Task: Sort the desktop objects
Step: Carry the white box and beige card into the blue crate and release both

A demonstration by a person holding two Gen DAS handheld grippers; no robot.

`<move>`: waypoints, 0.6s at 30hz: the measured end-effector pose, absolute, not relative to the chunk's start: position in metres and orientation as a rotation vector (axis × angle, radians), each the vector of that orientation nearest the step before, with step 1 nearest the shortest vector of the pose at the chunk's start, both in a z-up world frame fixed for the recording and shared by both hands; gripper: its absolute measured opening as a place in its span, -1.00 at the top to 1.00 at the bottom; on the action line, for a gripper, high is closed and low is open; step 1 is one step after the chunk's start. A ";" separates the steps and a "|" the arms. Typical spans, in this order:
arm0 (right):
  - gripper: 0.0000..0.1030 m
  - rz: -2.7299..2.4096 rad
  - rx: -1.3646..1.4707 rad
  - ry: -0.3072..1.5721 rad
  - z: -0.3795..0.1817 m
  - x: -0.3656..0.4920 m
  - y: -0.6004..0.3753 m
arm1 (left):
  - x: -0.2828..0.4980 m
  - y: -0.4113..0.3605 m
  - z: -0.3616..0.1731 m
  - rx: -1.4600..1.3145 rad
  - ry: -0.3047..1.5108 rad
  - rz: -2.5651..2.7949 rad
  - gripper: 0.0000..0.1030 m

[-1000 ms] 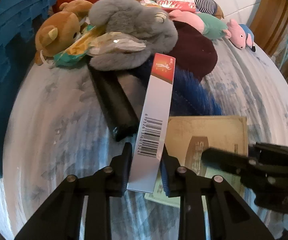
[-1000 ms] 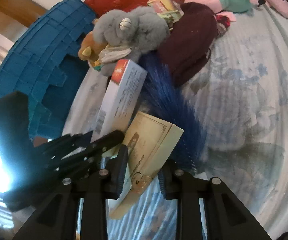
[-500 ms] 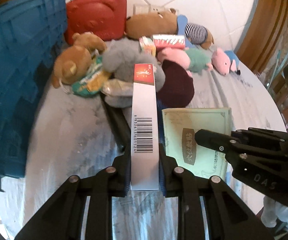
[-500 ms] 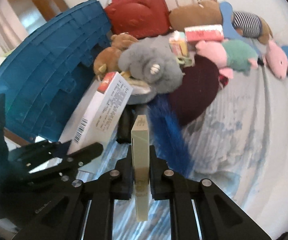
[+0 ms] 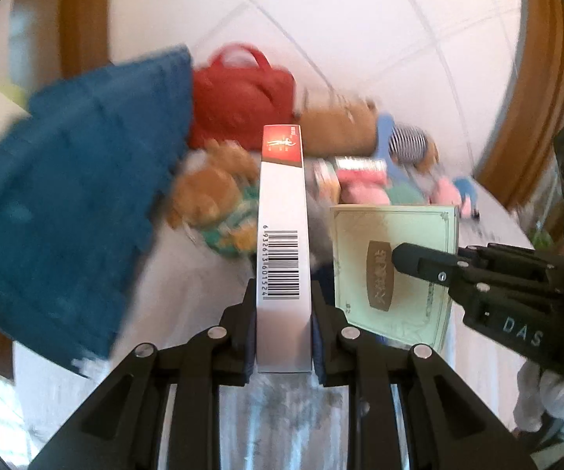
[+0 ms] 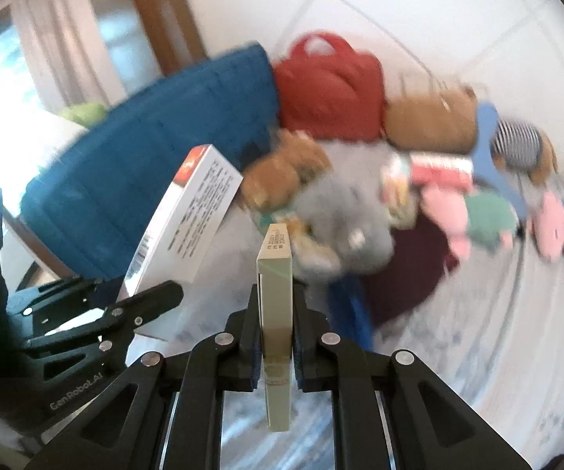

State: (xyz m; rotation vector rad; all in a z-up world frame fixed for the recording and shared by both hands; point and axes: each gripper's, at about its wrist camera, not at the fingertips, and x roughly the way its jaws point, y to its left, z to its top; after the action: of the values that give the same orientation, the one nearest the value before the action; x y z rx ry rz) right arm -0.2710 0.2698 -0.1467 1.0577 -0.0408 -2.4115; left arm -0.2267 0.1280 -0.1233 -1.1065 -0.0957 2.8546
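My left gripper (image 5: pixel 283 313) is shut on a long white box (image 5: pixel 282 235) with a red end and a barcode, held edge-up above the table. The same white box (image 6: pixel 188 219) shows at the left of the right wrist view, in the left gripper (image 6: pixel 141 305). My right gripper (image 6: pixel 276 321) is shut on a flat pale-green box (image 6: pixel 276 297), seen edge-on. In the left wrist view that pale-green box (image 5: pixel 395 266) faces me at the right, clamped by the right gripper (image 5: pixel 403 260).
A pile of plush toys (image 6: pixel 344 227), a red bag (image 6: pixel 332 86), a dark red hat (image 6: pixel 411 270) and a blue fluffy thing (image 6: pixel 352 313) crowd the table's far side. A big blue crate (image 5: pixel 70 188) stands at the left. The floral tablecloth (image 6: pixel 497 333) is bare at the right.
Both grippers have lifted and tilted up with their boxes, so the pile now sits lower and farther off. The right gripper closed on the pale-green box during the earlier frames.
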 end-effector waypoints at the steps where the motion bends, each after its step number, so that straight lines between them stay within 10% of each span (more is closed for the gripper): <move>1: 0.76 -2.412 1.019 -0.028 -0.135 -0.271 0.265 | -0.223 0.121 -0.111 -1.063 -0.101 2.883 0.58; 18: 0.76 -2.318 0.451 0.084 0.041 -0.323 0.033 | -0.233 -0.112 0.017 -0.805 -0.007 3.328 0.57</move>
State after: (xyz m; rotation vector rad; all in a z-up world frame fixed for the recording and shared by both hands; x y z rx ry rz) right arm -0.3228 0.0327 0.0415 0.4508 0.0839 -2.3183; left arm -0.2329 -0.1124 0.0166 -0.8047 -0.0066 3.3282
